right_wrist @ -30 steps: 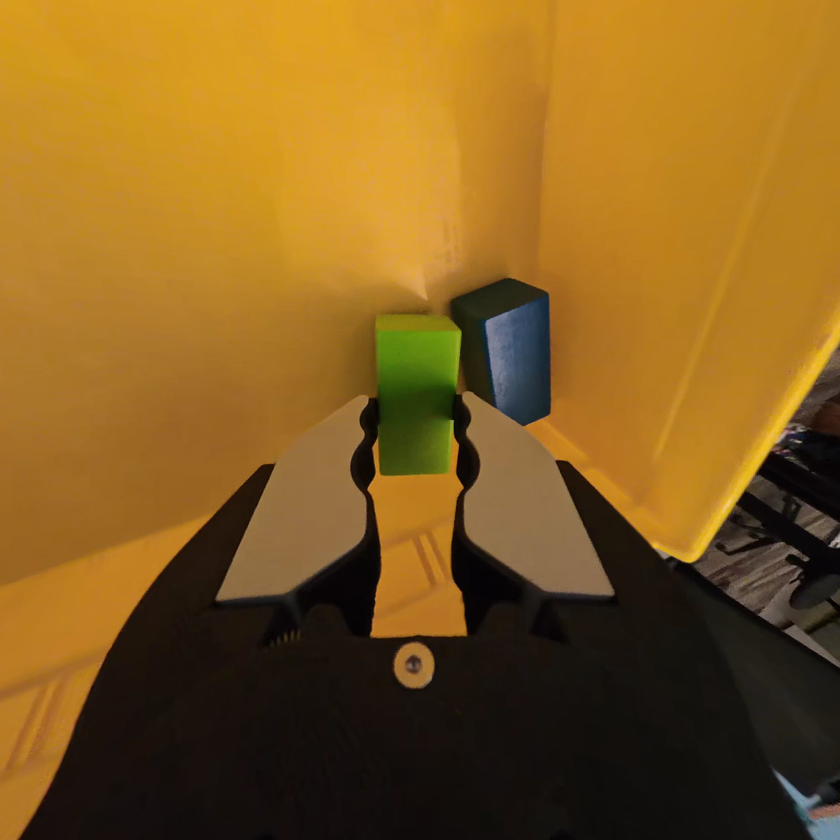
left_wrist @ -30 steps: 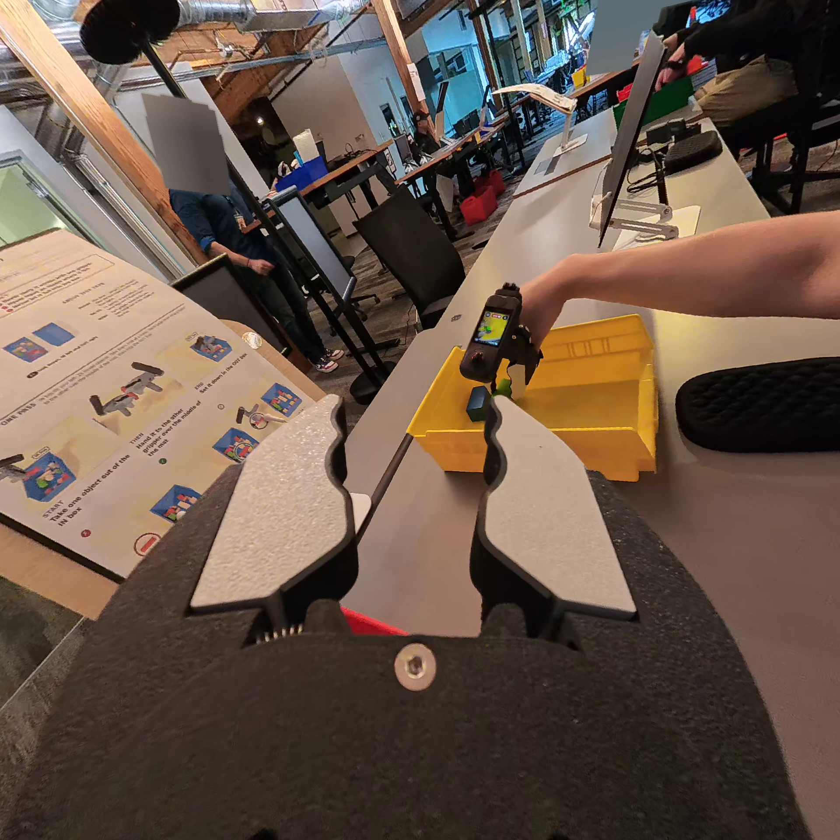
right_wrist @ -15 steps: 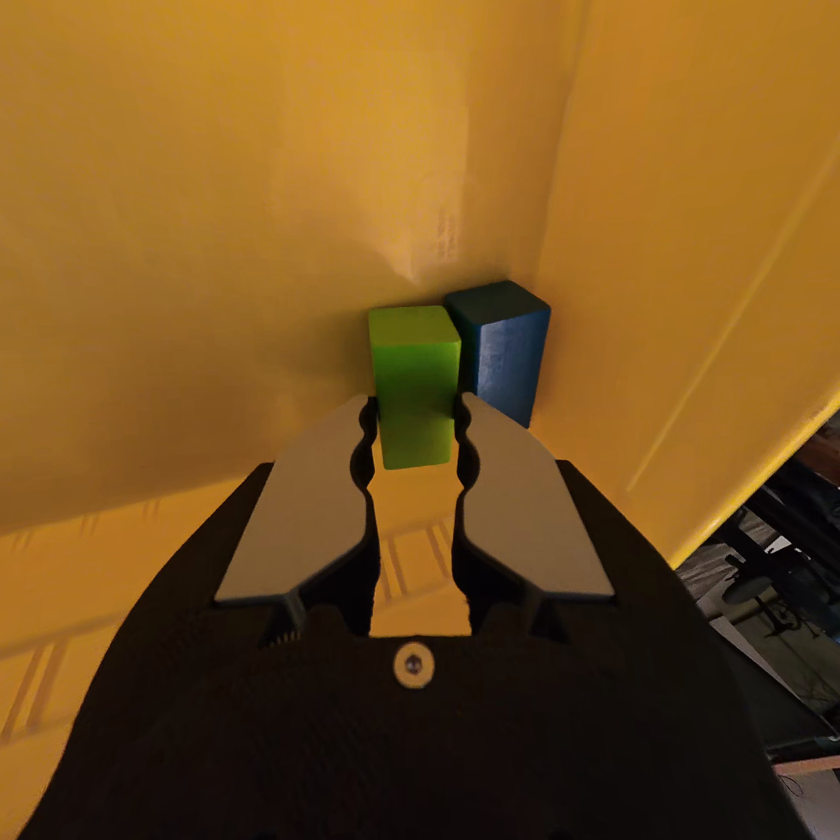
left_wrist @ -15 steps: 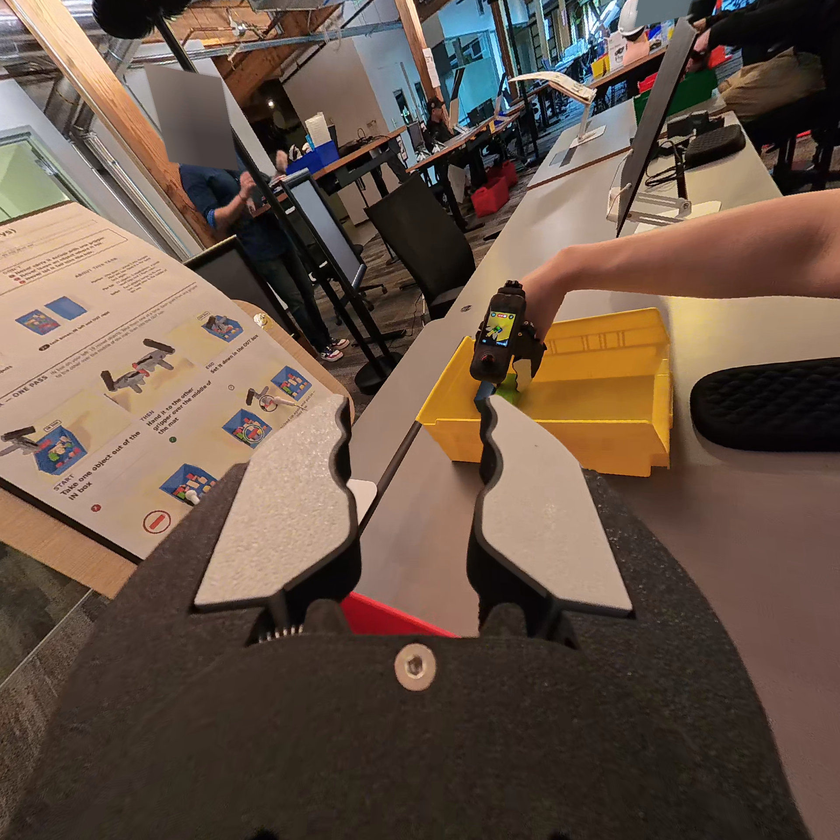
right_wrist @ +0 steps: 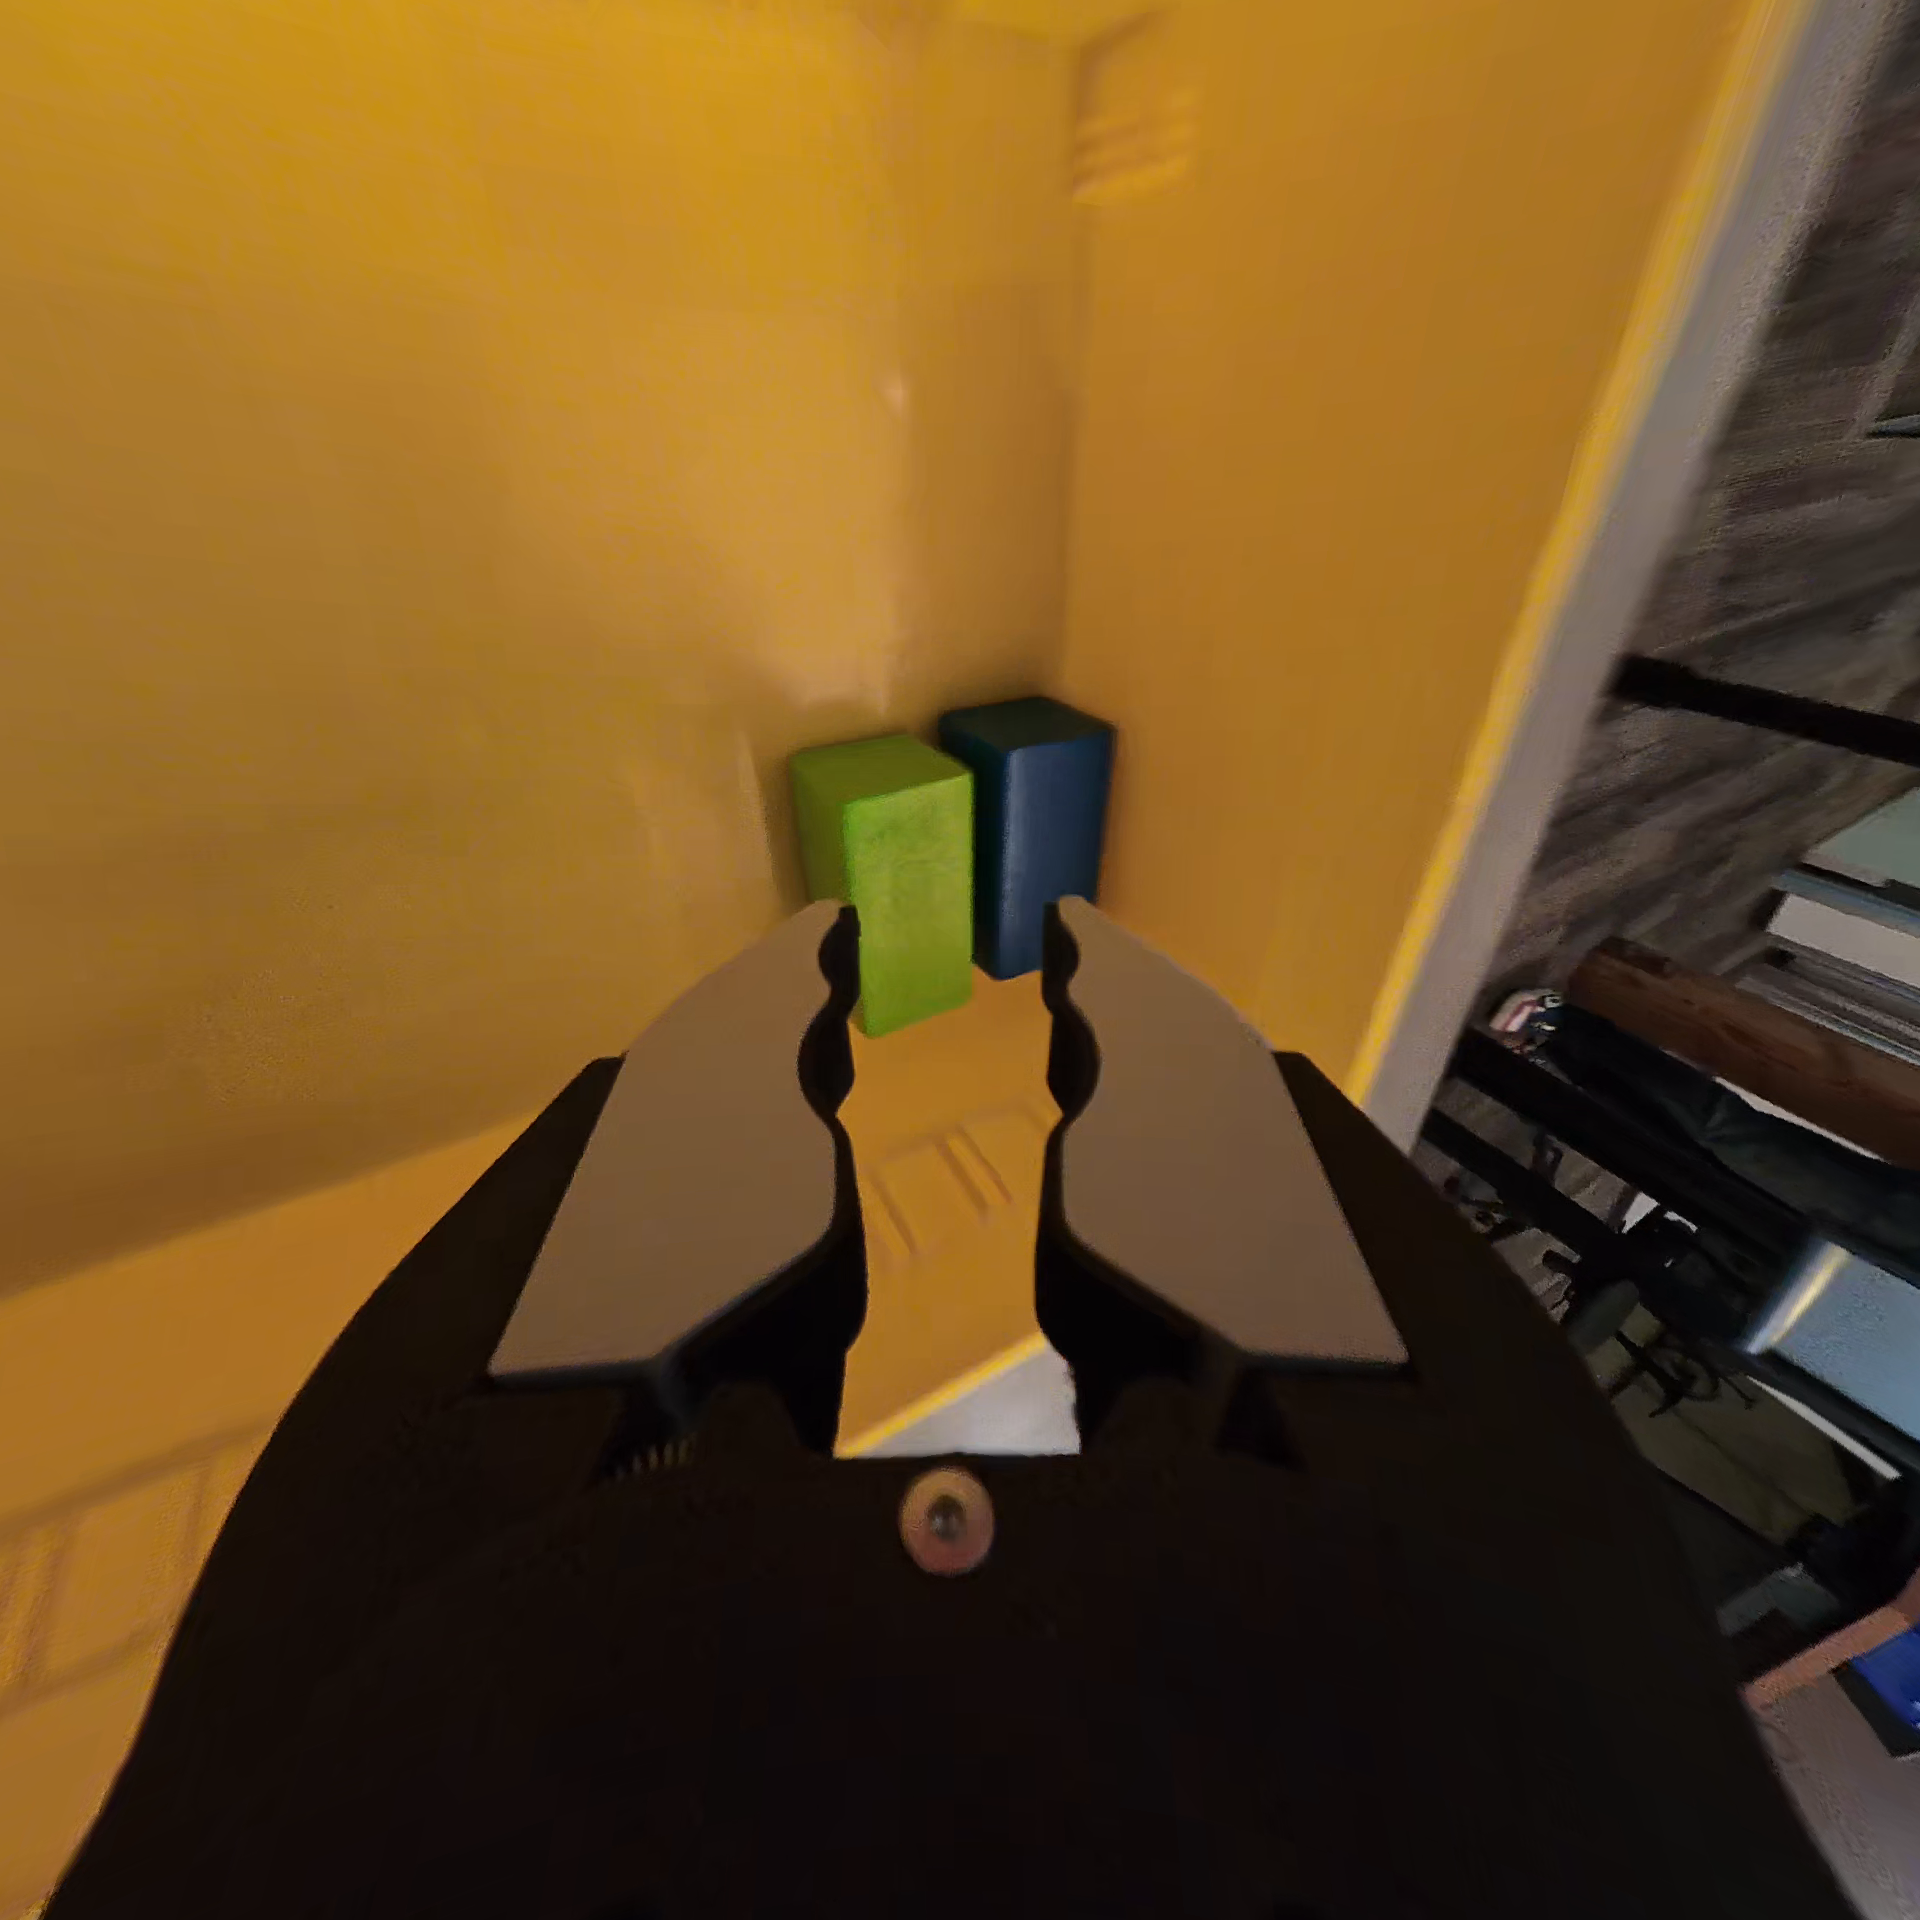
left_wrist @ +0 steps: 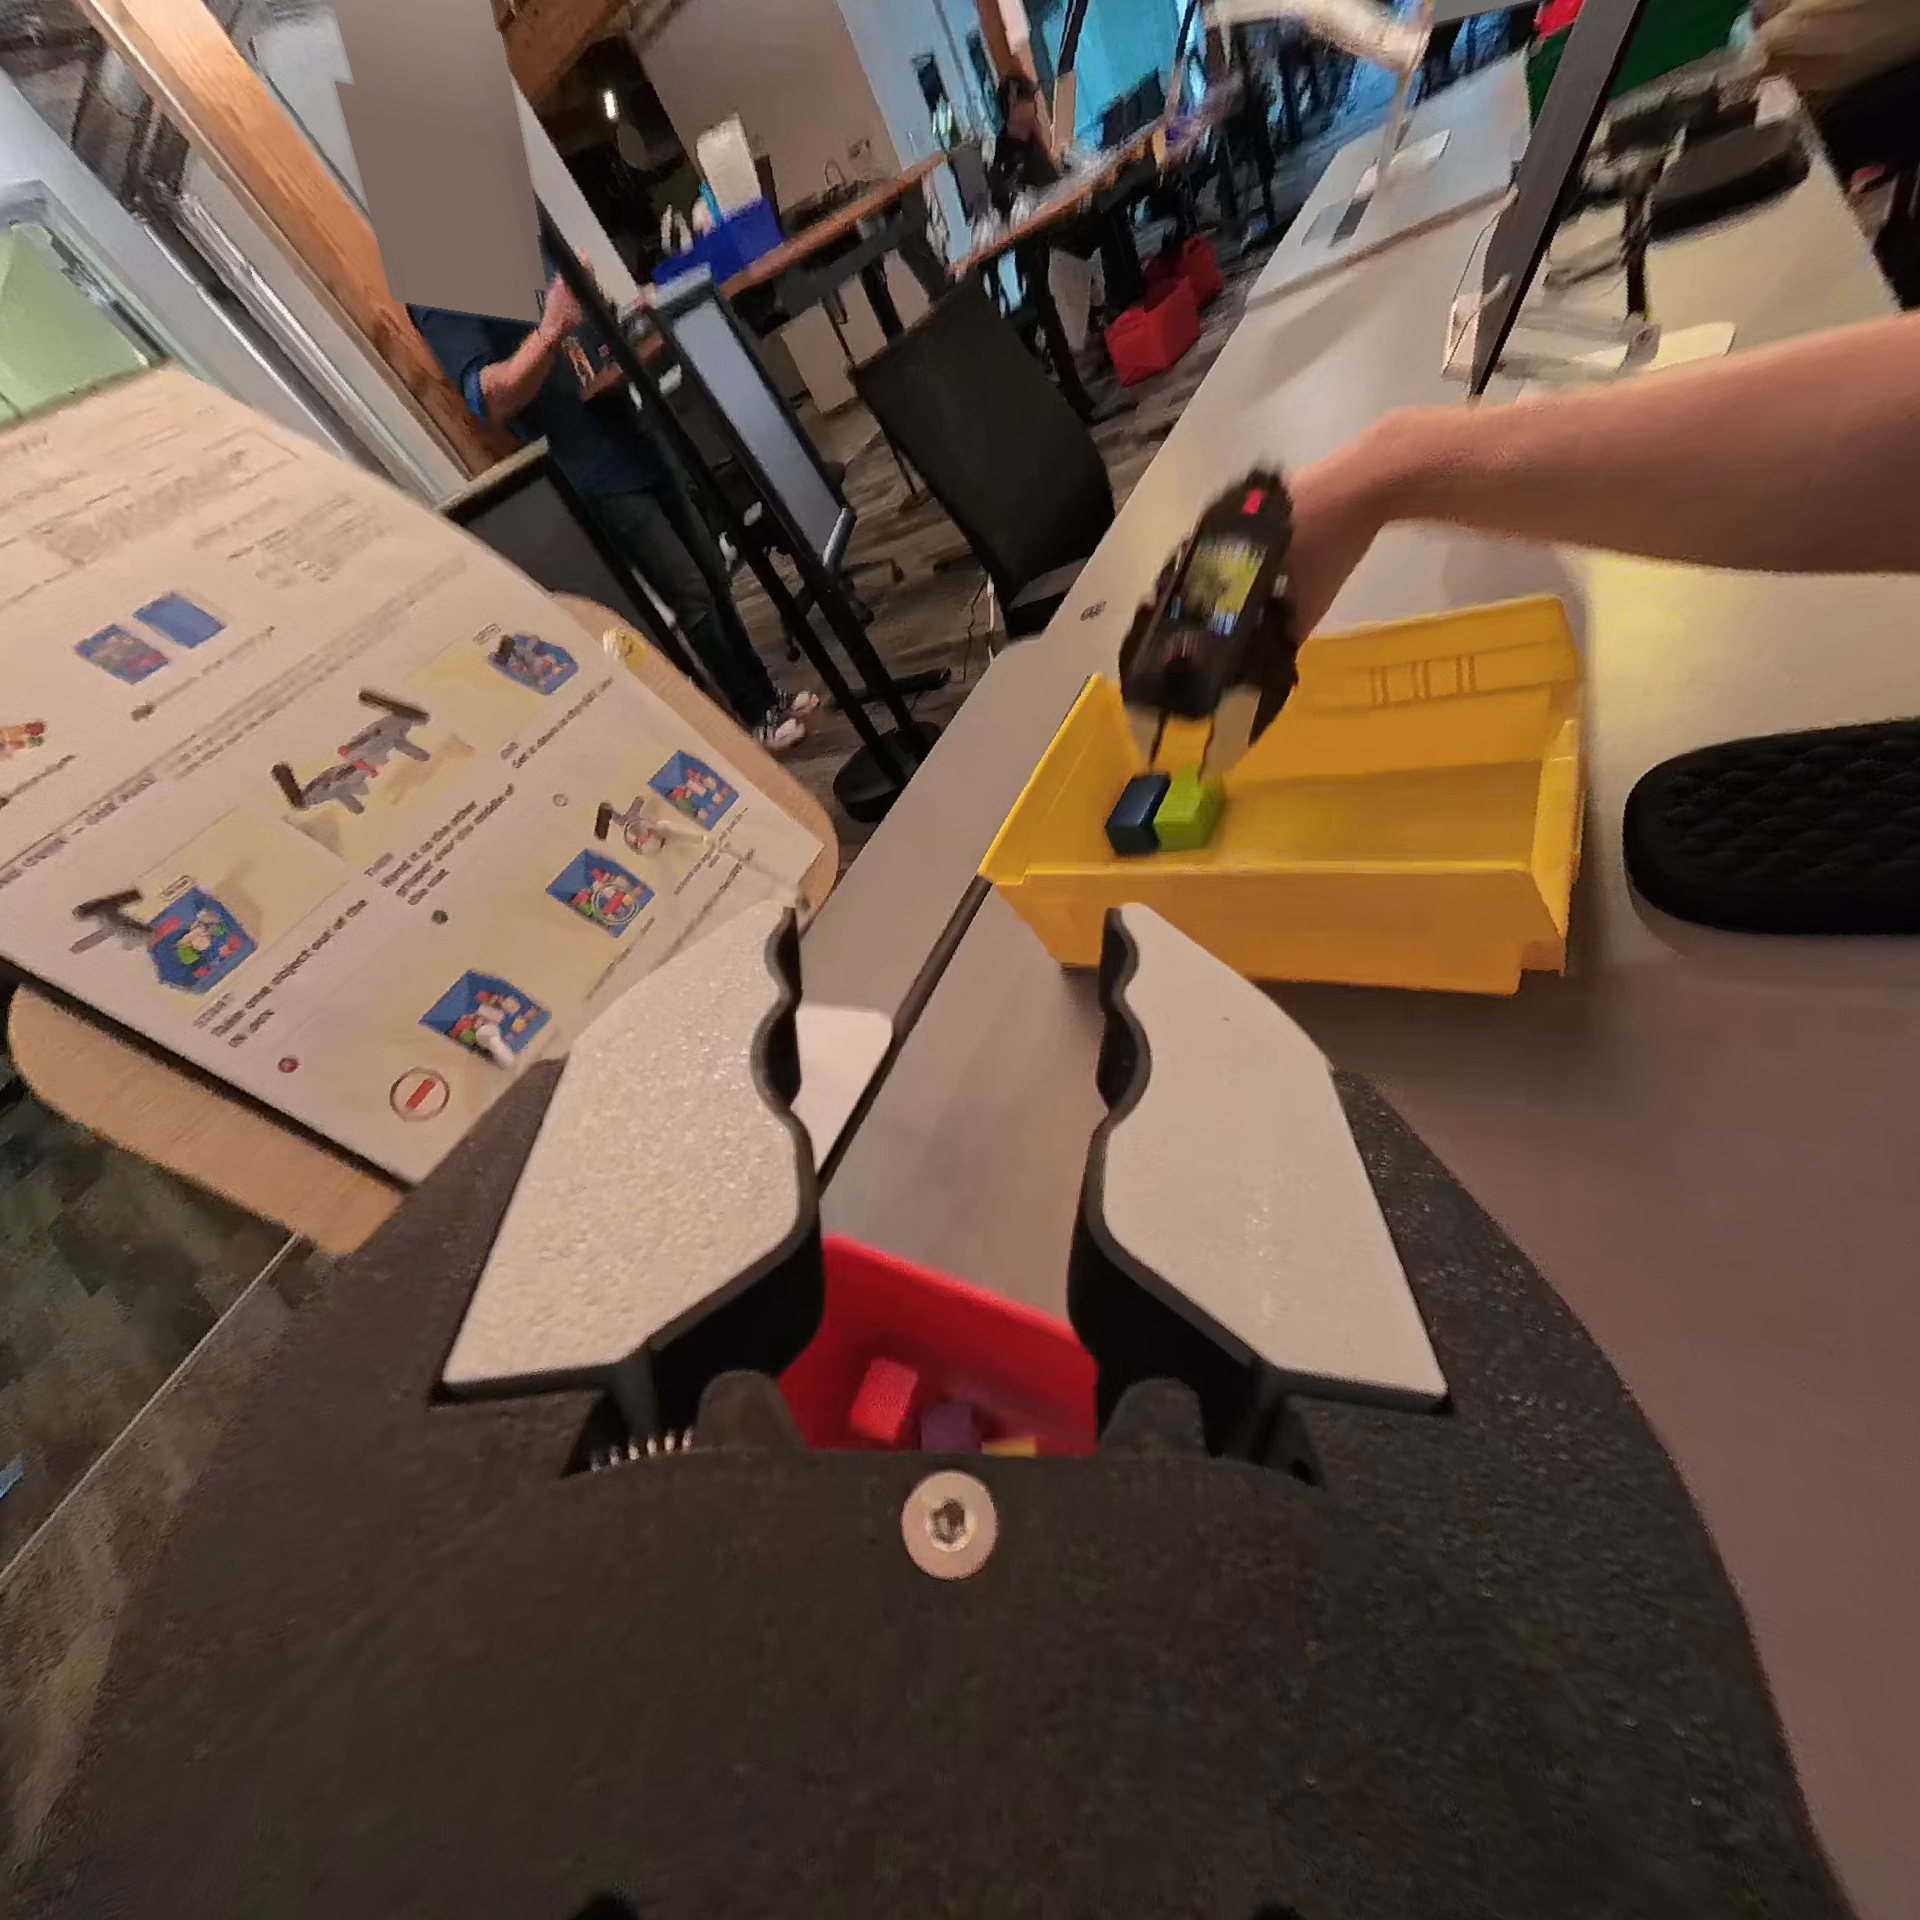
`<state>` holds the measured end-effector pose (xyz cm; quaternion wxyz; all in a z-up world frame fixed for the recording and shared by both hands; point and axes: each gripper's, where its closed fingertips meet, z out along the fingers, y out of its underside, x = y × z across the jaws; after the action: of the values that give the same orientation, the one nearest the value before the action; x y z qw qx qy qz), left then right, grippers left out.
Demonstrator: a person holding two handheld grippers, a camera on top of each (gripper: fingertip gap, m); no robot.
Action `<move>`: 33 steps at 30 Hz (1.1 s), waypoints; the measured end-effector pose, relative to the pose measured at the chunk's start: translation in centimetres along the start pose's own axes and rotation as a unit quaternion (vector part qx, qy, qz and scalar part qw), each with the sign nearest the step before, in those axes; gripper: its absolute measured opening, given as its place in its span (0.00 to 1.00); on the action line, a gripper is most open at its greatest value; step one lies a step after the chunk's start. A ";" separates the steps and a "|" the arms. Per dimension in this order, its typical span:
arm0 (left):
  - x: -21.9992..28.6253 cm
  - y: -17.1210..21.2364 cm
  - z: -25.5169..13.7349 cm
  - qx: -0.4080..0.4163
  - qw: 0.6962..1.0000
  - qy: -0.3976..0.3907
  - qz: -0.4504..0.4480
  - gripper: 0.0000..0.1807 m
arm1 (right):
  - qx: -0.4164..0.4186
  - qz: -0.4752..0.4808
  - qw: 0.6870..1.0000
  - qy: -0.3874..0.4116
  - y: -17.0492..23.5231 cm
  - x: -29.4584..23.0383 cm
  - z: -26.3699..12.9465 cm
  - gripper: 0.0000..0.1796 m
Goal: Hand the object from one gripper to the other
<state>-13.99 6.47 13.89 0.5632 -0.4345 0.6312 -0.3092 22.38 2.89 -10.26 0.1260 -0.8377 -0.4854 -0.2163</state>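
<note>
- Yellow bin [left_wrist: 1351, 925] sits on the grey bench [left_wrist: 1558, 1195]; black quilted mat [left_wrist: 1787, 831] lies on the bench just right of it, apart from the bin.
- Red bin [left_wrist: 935, 1340] shows low between the left gripper's fingers, holding small blocks: one red, one purple, and what may be a yellow one; the view there is cramped and blurred.
- Illustrated instruction sheet [left_wrist: 312, 831] stands propped at the left, off the bench edge. Office chairs, desks and a standing person fill the background.
- Count in the yellow bin: two blocks, one green block [right_wrist: 904, 883] and one blue block [right_wrist: 1039, 831], side by side and touching, tucked into a corner.
- The blue block lies between the green one and the bin's side wall, leaving no room on that flank.
- In the right wrist view the green block's long axis runs away from the camera toward the corner, its near short end facing the gripper. It lies flat on the bin floor.
- Right gripper [right_wrist: 951, 914]: jaws apart, clamped on nothing. The left fingertip [right_wrist: 821, 935] sits just beside the green block's near end; whether it touches is unclear. The right fingertip stands in front of the blue block.
- Left gripper [left_wrist: 951, 925]: jaws wide apart and empty, above the bench, well short of the yellow bin.
- From the left wrist view, the right gripper points down into the bin above both blocks, held by a hand [left_wrist: 1340, 530].
</note>
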 end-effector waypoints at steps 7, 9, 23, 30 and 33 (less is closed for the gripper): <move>-2.1 11.6 -4.3 -0.285 0.957 -0.037 -0.044 0.30 | 0.330 0.136 0.928 0.110 -10.7 2.8 -15.6 0.19; -1.8 15.5 -5.6 -0.372 0.924 -0.027 -0.087 0.26 | 0.378 0.147 0.906 0.122 -12.3 2.5 -18.4 0.20; 1.8 26.4 -4.5 -0.542 0.826 0.069 -0.137 0.27 | 0.348 0.113 0.927 0.077 -12.5 -0.2 -14.8 0.23; 1.5 29.0 -2.8 -0.571 0.797 0.034 -0.191 0.27 | 0.347 0.115 0.928 0.076 -12.2 -0.3 -15.0 0.23; 2.2 29.6 -2.4 -0.579 0.788 0.048 -0.203 0.27 | 0.339 0.115 0.931 0.074 -12.0 -0.3 -14.6 0.23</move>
<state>-22.28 16.98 -12.68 0.0989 -0.7820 0.6153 -0.0139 8.36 2.45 2.33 0.4624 -0.7767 -0.4193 -0.0844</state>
